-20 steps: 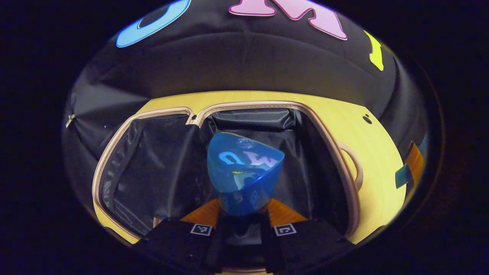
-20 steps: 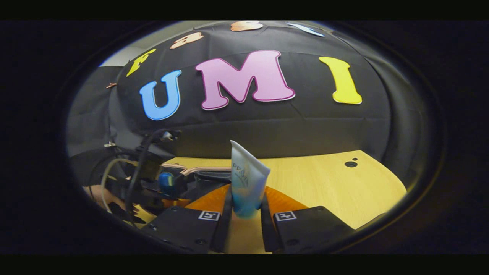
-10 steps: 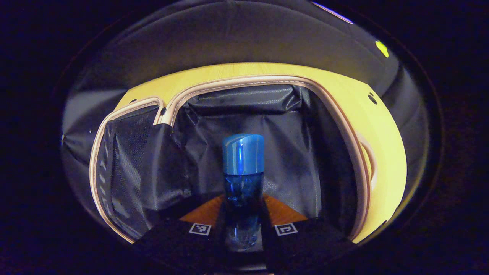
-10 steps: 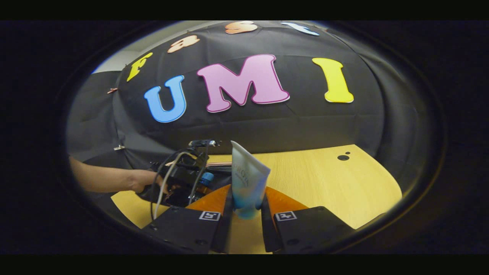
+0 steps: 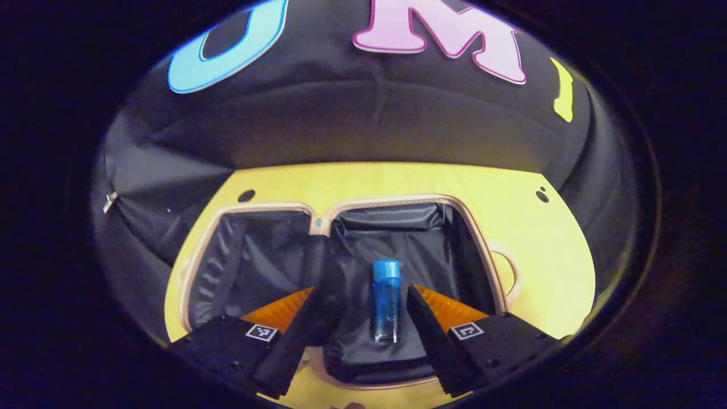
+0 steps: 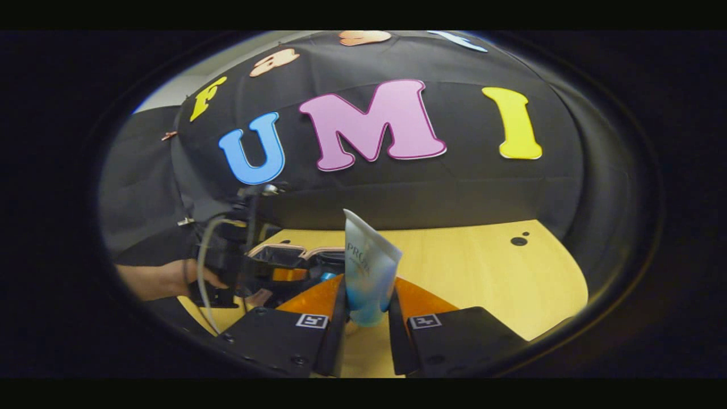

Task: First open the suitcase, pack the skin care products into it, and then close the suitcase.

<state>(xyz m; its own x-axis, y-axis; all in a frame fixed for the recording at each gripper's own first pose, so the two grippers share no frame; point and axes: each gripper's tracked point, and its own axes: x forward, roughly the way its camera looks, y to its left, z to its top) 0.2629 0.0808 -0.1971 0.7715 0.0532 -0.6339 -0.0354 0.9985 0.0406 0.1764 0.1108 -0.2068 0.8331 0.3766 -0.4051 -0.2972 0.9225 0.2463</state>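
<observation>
- Left claw [image 5: 363, 318] stands open over the suitcase [image 5: 397, 200], its two fingers spread wide and touching nothing.
- Between those fingers, but lower down, the blue bottle [image 5: 385, 301] lies on the dark lining of the suitcase's right half, cap end pointing away from the camera — apart from both fingers.
- Suitcase lies open flat on the yellow desk [image 5: 556, 250]: two dark-lined halves side by side, pale trim around each, a pale handle on the right edge.
- Right claw [image 6: 364, 318] is closed on the pale tube [image 6: 368, 267] — both fingers press its lower end, and the flat crimped end stands up and leans a little to the right.
- That tube is held above bare desk, well to the right of the suitcase.
- From the right gripper view, the other gripper and a hand [image 6: 170, 278] holding it show at the left, with cables trailing, over the suitcase's rim; a bit of the blue cap shows just beneath it.
</observation>
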